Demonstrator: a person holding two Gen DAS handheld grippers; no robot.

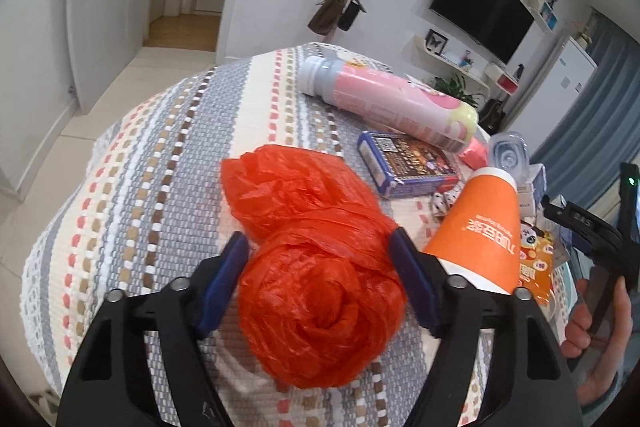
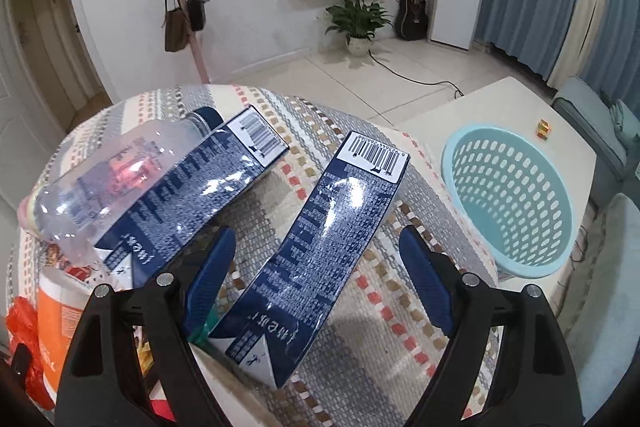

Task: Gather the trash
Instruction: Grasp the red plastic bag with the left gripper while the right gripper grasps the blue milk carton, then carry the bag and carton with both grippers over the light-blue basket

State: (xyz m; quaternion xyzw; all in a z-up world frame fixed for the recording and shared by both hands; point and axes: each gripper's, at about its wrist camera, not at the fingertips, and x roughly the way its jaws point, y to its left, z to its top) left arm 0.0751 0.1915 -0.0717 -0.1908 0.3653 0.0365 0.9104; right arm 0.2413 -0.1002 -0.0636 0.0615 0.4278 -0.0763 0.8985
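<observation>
In the left wrist view my left gripper (image 1: 320,247) is open around a crumpled red plastic bag (image 1: 316,291) lying on the woven tablecloth (image 1: 160,167); the blue pads stand at both its sides. In the right wrist view my right gripper (image 2: 316,243) is open over a dark blue carton (image 2: 324,239) that lies flat between the fingers. A second blue carton (image 2: 192,199) and a clear plastic bottle (image 2: 108,179) lie to its left. A light blue perforated basket (image 2: 512,203) stands at the right.
In the left wrist view a pink bottle (image 1: 392,99), a blue box (image 1: 404,163), an orange paper cup (image 1: 484,227) and small wrappers (image 1: 536,259) lie on the table. The orange cup (image 2: 56,323) also shows in the right wrist view. The table edge drops to tiled floor beyond.
</observation>
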